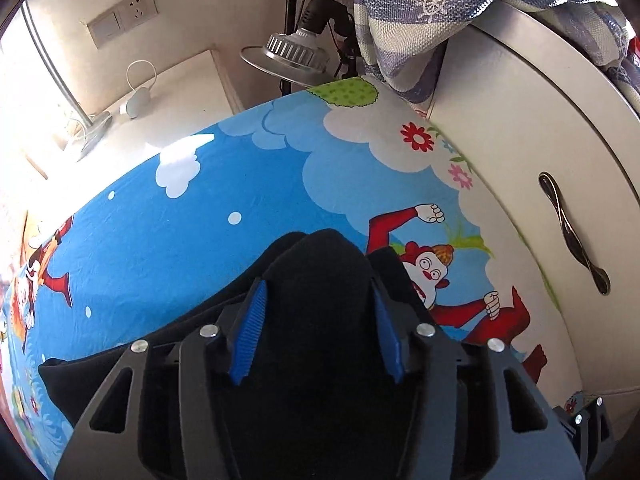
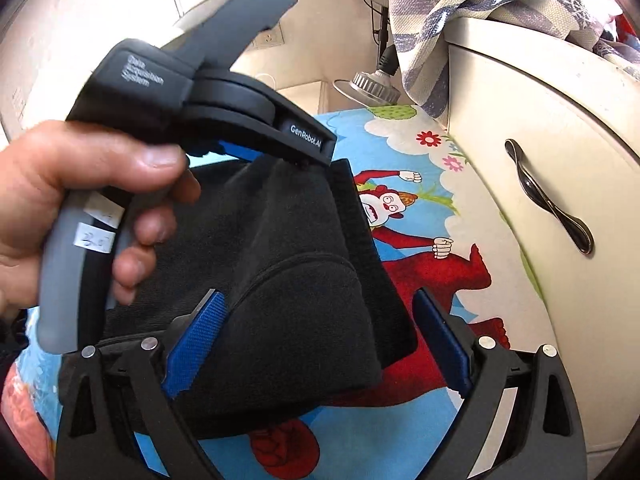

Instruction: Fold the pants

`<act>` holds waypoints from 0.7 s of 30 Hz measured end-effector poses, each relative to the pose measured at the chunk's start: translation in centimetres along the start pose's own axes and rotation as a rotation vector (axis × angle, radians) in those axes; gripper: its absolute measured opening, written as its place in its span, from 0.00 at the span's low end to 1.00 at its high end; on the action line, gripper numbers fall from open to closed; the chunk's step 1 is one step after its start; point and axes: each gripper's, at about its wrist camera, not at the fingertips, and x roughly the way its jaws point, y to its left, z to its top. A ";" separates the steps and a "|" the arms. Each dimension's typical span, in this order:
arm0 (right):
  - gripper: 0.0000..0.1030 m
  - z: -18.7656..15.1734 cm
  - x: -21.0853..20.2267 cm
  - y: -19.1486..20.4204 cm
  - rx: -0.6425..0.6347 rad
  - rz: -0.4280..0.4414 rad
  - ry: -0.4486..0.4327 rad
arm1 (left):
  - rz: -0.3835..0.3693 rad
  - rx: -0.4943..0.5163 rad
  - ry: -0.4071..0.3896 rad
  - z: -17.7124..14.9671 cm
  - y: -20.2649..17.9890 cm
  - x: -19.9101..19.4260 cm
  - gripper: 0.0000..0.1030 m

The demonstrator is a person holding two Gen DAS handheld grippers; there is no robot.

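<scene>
In the left wrist view the blue pads point(image 1: 252, 332) of the left gripper point(image 1: 320, 300) flank a raised bunch of the black pants point(image 1: 320, 280) at lower centre; whether they press on it cannot be told. In the right wrist view the right gripper point(image 2: 320, 336) has its fingers wide apart, a folded edge of the pants lying between them, the right pad point(image 2: 440, 340) clear of the cloth. The pants rest on a cartoon-printed sheet point(image 2: 420, 248). A white cabinet point(image 2: 540, 160) with a dark handle point(image 2: 548, 200) fills the right. At left, a hand point(image 2: 80, 208) grips the left gripper's handle, which points steeply down.
</scene>
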 end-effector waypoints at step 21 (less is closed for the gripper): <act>0.41 -0.5 -0.5 -2.2 0.083 0.093 0.073 | -0.071 -0.019 -0.098 0.0 -2.6 -1.9 0.37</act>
